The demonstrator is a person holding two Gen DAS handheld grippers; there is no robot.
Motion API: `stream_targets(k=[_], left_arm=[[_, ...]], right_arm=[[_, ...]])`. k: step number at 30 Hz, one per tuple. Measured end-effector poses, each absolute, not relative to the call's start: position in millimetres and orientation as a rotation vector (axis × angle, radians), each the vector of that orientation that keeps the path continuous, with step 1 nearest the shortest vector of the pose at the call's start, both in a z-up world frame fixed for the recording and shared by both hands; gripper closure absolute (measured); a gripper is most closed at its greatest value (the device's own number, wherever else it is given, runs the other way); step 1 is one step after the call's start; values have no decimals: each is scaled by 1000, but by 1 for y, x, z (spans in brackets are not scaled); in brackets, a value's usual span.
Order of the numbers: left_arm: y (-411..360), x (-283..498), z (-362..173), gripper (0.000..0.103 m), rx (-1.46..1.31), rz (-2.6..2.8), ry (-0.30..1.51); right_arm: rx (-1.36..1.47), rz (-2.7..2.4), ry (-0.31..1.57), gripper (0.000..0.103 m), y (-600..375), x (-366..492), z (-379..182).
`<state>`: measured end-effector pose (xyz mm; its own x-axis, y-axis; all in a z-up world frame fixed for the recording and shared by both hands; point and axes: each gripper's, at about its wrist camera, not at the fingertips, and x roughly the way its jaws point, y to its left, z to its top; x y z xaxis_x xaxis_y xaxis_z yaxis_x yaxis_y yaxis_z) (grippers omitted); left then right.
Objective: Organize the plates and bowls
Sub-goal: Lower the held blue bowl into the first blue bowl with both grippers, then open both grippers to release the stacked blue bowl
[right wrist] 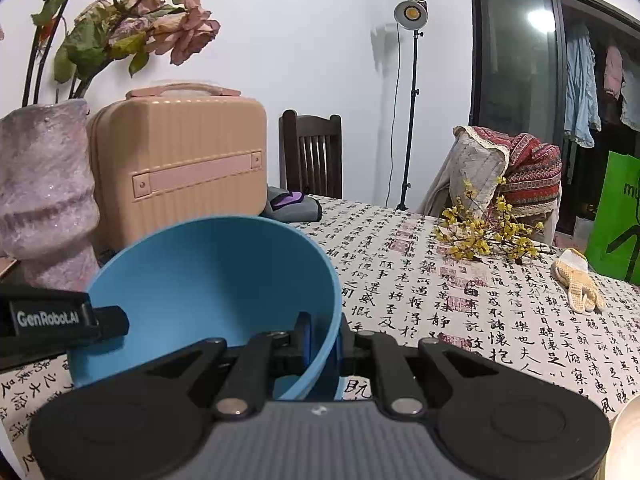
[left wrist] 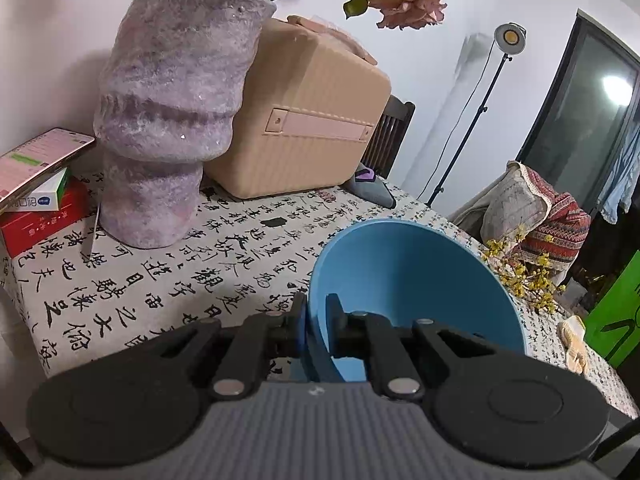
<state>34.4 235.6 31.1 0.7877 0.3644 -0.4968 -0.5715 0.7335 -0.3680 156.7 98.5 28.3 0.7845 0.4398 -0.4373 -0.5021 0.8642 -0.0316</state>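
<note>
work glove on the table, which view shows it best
The right wrist view: the glove lies whole on the tablecloth, beside the yellow flowers. The left wrist view shows only a squeezed sliver at its right edge.

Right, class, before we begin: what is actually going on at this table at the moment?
A person is holding one blue bowl with two hand-held grippers at once. The left gripper is clamped on the bowl's left side of the rim and the right gripper on its right side, each with one finger inside and one outside. The bowl is tilted over the patterned tablecloth, in front of a purple vase and a beige case.
</note>
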Motion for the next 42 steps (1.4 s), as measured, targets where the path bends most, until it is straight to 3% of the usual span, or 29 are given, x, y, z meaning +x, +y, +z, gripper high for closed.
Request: stream_targets(k=[24, 27, 29, 31, 32, 40, 42], left_arm=[[239, 37, 28, 92, -521, 556, 419], [241, 35, 29, 91, -523, 547, 420], [241, 33, 30, 85, -518, 550, 417], [241, 31, 31, 67, -512, 554, 411], [241, 30, 32, 64, -505, 553, 406], [237, 19, 39, 21, -443, 530, 370], [235, 16, 39, 15, -422, 511, 365]], right_arm=[[-172, 485, 435, 91, 98, 161, 19], [-145, 491, 444, 87, 92, 164, 21], [-125, 499, 457, 83, 88, 166, 21], [-102, 509, 470, 77, 83, 168, 22], [-93, 512, 472, 74, 80, 169, 22], [-26, 528, 442, 29, 49, 161, 27], [-9, 523, 433, 17, 40, 159, 29]])
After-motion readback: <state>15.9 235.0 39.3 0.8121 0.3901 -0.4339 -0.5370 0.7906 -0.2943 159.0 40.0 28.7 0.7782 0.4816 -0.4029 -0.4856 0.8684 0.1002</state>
